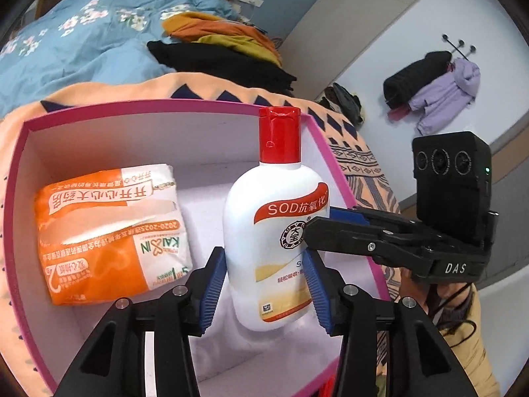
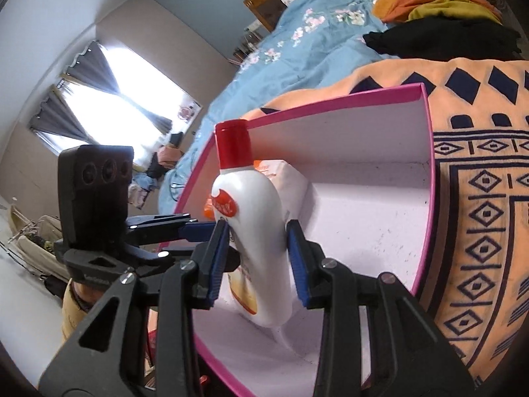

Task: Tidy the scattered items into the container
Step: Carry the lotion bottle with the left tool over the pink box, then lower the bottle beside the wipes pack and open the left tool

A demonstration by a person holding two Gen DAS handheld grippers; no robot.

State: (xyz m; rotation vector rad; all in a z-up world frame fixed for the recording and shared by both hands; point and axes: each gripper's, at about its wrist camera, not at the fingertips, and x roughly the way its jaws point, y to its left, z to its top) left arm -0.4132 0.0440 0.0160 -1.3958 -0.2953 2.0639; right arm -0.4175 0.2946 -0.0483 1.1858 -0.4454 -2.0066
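Observation:
A white lotion bottle [image 1: 274, 231] with a red cap stands upright inside the pink-rimmed box [image 1: 132, 107]. My left gripper [image 1: 264, 292] is shut on the bottle's lower body, its blue pads on both sides. My right gripper [image 2: 258, 261] is shut on the same bottle [image 2: 251, 205] from the other side; it shows in the left wrist view [image 1: 334, 228] touching the bottle's label. An orange and white tissue pack [image 1: 109, 231] lies on the box floor to the left of the bottle. The box [image 2: 426, 139] sits on an orange patterned blanket [image 2: 479, 198].
The blanket lies on a bed with a blue floral duvet [image 1: 82, 39]. Folded orange, yellow and black clothes [image 1: 228, 46] are piled behind the box. Jackets [image 1: 439, 86] hang on a wall rack at the right. A bright window [image 2: 109, 106] is at the far left.

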